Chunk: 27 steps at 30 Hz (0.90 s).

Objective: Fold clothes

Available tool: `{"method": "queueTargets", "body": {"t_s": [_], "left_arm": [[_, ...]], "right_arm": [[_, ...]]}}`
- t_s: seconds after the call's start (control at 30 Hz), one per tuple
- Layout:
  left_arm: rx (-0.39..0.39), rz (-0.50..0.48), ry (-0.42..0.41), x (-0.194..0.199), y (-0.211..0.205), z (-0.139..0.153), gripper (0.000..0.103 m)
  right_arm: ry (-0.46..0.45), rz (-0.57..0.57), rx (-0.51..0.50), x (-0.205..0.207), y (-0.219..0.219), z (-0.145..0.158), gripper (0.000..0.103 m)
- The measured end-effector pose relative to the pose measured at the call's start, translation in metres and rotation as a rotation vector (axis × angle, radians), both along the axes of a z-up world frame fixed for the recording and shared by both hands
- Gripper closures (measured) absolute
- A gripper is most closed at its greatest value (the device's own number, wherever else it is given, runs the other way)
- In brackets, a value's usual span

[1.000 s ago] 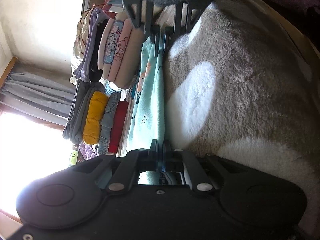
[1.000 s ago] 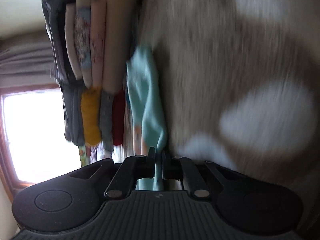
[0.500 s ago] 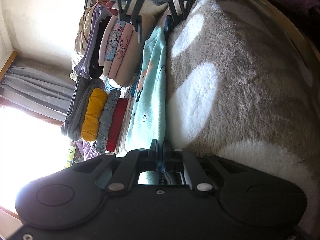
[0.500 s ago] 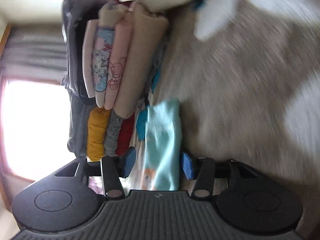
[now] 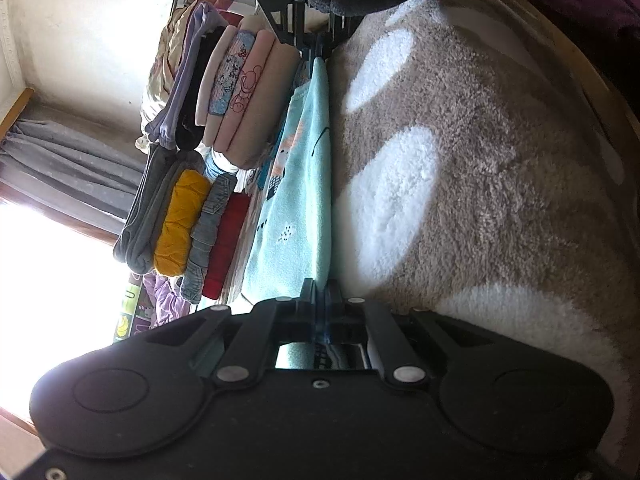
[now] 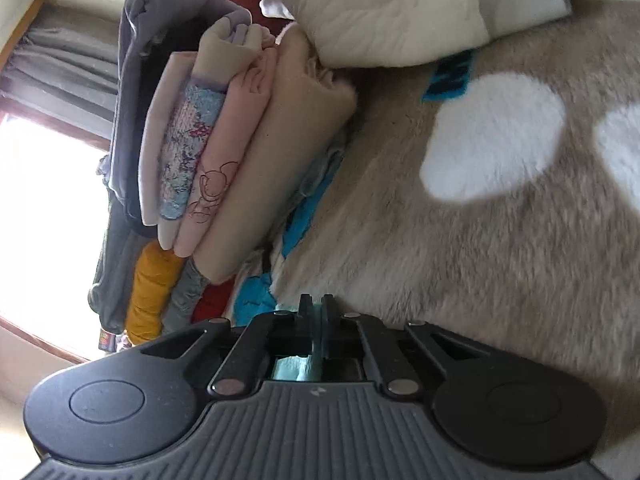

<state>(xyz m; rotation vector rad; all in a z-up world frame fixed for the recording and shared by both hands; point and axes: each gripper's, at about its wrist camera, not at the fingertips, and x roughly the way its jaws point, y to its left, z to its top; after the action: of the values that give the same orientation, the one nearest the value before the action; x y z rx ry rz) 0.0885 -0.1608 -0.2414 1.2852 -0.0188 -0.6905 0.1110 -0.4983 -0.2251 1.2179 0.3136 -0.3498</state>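
A light teal garment (image 5: 296,200) with small cartoon prints is stretched in a taut strip above a fluffy brown blanket with white spots (image 5: 480,168). My left gripper (image 5: 320,294) is shut on its near end. In the left wrist view my right gripper (image 5: 317,47) pinches the far end, with a dark-gloved hand (image 5: 344,2) behind it. In the right wrist view the right gripper (image 6: 317,305) is shut, with a thin teal edge of cloth between its pads, over the same blanket (image 6: 480,248).
Two stacks of folded clothes stand beside the garment: a pink and beige stack (image 5: 236,92) and a grey, yellow and red one (image 5: 184,220). A white quilted pillow (image 6: 380,12) lies beyond them. A bright window (image 5: 48,264) and a grey curtain (image 5: 68,160) are behind.
My right gripper opened, slid farther from the left gripper and shut again on the teal garment's far end. The garment is now stretched longer. My left gripper has kept its hold and its place.
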Motion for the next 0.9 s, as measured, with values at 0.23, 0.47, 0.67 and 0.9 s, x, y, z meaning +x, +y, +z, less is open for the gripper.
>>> {"method": "queueTargets", "body": {"t_s": [0.23, 0.47, 0.67, 0.9], "left_arm": [[-0.005, 0.005, 0.013, -0.001, -0.002, 0.002, 0.103], [-0.009, 0.006, 0.026, 0.0, -0.001, 0.003, 0.103], [-0.005, 0.002, 0.026, 0.0, 0.0, 0.003, 0.103], [0.016, -0.001, -0.019, -0.003, -0.001, 0.0, 0.103]], "right_arm": [[0.007, 0.09, -0.282, -0.001, 0.017, 0.031, 0.067], [-0.028, 0.419, -0.437, 0.035, 0.064, 0.039, 0.07], [0.085, 0.336, -0.345, 0.065, 0.033, 0.015, 0.103], [0.115, 0.277, -0.383, 0.075, 0.026, 0.025, 0.103]]}}
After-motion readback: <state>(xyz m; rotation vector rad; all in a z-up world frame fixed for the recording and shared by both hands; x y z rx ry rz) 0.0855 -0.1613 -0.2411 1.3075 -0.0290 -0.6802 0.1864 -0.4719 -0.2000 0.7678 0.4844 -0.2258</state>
